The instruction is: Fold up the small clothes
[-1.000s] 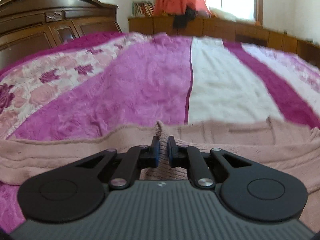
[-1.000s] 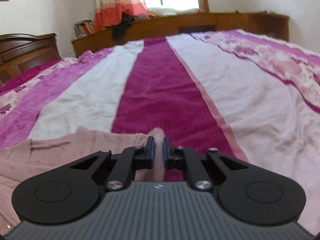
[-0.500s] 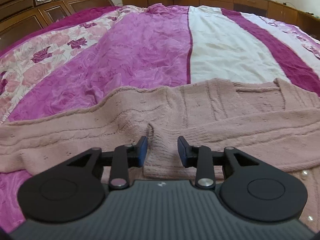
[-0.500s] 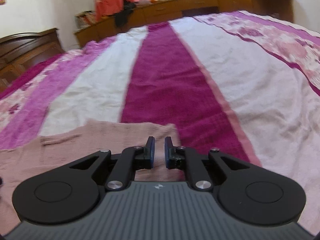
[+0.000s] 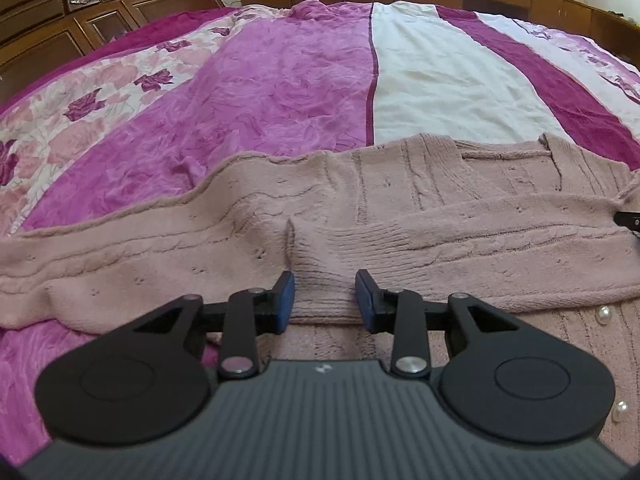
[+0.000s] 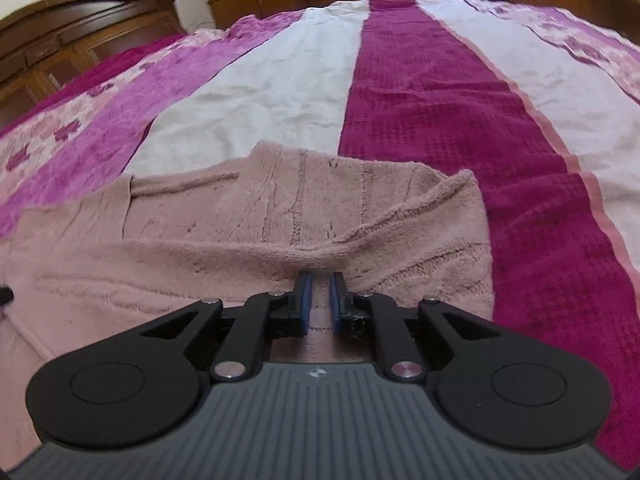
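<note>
We see the left hand-held gripper (image 5: 324, 296) spread wide over the pink cardigan (image 5: 360, 216), gripping nothing. Right hand-held gripper (image 6: 319, 300) narrow, pinching a cardigan fold. Cardigan lies flat across the bed (image 5: 280, 80) near its front edge; headboard (image 5: 80, 12) beyond.

We see a fuzzy, matt knit cardigan (image 5: 400, 216) with glossy pearl buttons (image 5: 604, 314), a plush cloth bedspread (image 5: 280, 80), polished wood headboard (image 5: 80, 12), and matt black plastic fingers (image 5: 285, 296) with blue pads.
</note>
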{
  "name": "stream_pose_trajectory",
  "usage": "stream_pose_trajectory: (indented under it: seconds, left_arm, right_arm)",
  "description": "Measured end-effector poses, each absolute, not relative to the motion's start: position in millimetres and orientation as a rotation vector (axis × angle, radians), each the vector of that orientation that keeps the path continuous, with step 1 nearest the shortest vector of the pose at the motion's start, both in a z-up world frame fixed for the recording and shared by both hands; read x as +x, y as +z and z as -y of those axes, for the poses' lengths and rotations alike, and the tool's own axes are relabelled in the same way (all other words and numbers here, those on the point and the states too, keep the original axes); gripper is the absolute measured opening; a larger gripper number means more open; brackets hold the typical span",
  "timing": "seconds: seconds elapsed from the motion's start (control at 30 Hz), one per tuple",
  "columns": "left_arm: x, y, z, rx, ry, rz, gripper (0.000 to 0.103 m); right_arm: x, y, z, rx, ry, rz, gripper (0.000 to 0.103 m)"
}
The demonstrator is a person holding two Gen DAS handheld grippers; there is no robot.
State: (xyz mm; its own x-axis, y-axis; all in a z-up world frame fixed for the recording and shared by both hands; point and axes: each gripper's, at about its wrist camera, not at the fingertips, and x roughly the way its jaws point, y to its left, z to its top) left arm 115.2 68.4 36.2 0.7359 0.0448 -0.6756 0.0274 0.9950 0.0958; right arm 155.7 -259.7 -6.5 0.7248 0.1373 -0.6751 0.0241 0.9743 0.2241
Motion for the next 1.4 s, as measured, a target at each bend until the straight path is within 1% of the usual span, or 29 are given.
stream_pose_trajectory:
  seconds: [0.13, 0.23, 0.3, 0.33, 0.4, 0.5, 0.77, 1.0, 1.17, 1.3, 1.4]
  left_arm:
    - [114, 39, -73, 0.081, 0.009, -0.747, 0.035]
    - [112, 42, -77, 0.057, 0.016, -0.750, 0.035]
    - [110, 45, -79, 0.046, 0.020, -0.752, 0.036]
    - [108, 46, -80, 0.042, 0.019, -0.752, 0.036]
    - [105, 50, -83, 0.043, 0.018, -0.748, 0.036]
    - [102, 58, -88, 0.050, 0.027, -0.743, 0.036]
    - [87, 92, -119, 0.021, 0.060, -0.708, 0.036]
    - [71, 122, -155, 0.069, 0.135, -0.664, 0.036]
    - [60, 141, -190, 0.124, 0.187, -0.639, 0.036]
    - [60, 144, -219, 0.155, 0.233, -0.650, 0.036]
    - [63, 136, -242, 0.108, 0.258, -0.683, 0.036]
  right_arm:
    - [138, 9, 265, 0.232, 0.048, -0.743, 0.018]
    - [110, 24, 266, 0.240, 0.046, -0.708, 0.027]
    - [91, 31, 267, 0.246, 0.054, -0.700, 0.039]
    - [83, 34, 267, 0.249, 0.057, -0.697, 0.043]
    - [65, 42, 267, 0.253, 0.052, -0.683, 0.058]
    - [44, 52, 265, 0.263, 0.051, -0.660, 0.066]
    - [6, 81, 240, 0.313, 0.113, -0.625, 0.070]
    - [-16, 99, 214, 0.337, 0.163, -0.608, 0.072]
    - [-34, 102, 196, 0.359, 0.182, -0.609, 0.073]
    - [-47, 96, 184, 0.372, 0.177, -0.618, 0.073]
    - [-56, 90, 178, 0.379, 0.161, -0.623, 0.073]
